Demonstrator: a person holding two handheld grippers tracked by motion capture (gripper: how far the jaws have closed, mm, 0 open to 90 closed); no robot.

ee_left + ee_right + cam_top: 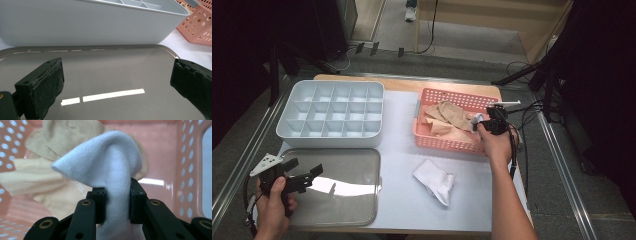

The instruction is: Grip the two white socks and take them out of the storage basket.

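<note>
My right gripper [482, 121] reaches into the right end of the pink basket [447, 145]. In the right gripper view its jaws [117, 195] are shut on a white sock [105, 157], which bunches up above the pads. Beige socks [449, 120] lie in the basket behind it, spread over the pink floor [50, 182]. A second white sock [435, 180] lies folded on the table in front of the basket. My left gripper [306, 167] hovers open over the left part of a clear grey lid [347, 185], with nothing between its pads [50, 85].
A white divided organizer box [329, 141] stands at the back left, its wall [87, 22] just beyond the lid [112, 65]. The basket's corner [197, 27] is at the right in the left gripper view. Cables trail off the table's right edge.
</note>
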